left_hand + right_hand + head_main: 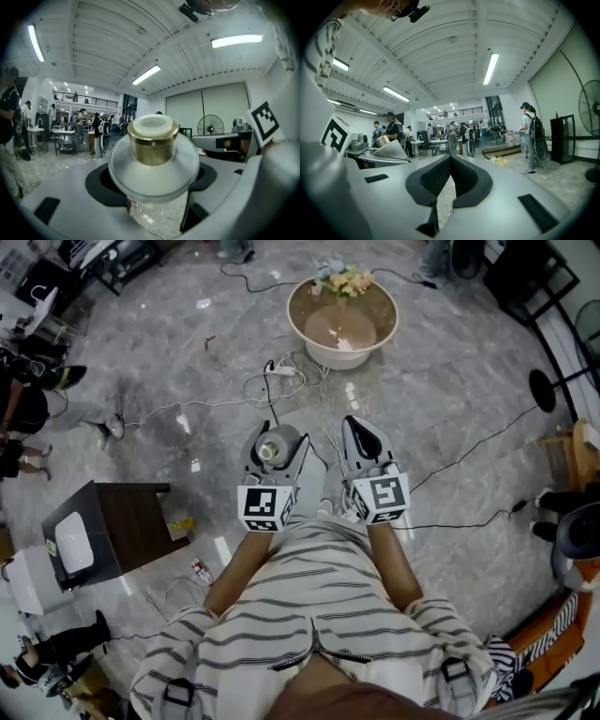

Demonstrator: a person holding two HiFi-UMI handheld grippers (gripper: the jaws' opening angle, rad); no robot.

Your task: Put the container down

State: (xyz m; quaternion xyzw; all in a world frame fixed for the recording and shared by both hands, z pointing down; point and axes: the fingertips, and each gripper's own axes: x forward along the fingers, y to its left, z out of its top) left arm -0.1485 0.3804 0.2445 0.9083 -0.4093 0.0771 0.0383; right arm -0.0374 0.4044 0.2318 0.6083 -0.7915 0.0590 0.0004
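Observation:
In the head view my left gripper (275, 439) is shut on the container (272, 450), a clear rounded bottle with a gold neck and a white top. It hangs in the air over the marble floor. The left gripper view shows the container (153, 143) upright between the dark pads of the left gripper (154, 185). My right gripper (363, 434) is just to the right of it, at about the same height. In its own view the right gripper (450, 160) is shut, its pads meeting on nothing. The same view shows the container's gold neck (383, 140) at far left.
A round pale table (309, 338) with flowers (343, 279) stands ahead on the floor. White cables and a power strip (281, 371) lie between it and me. A dark side table (131, 521) is at the left, a wooden chair (574, 454) at the right. People stand around the hall.

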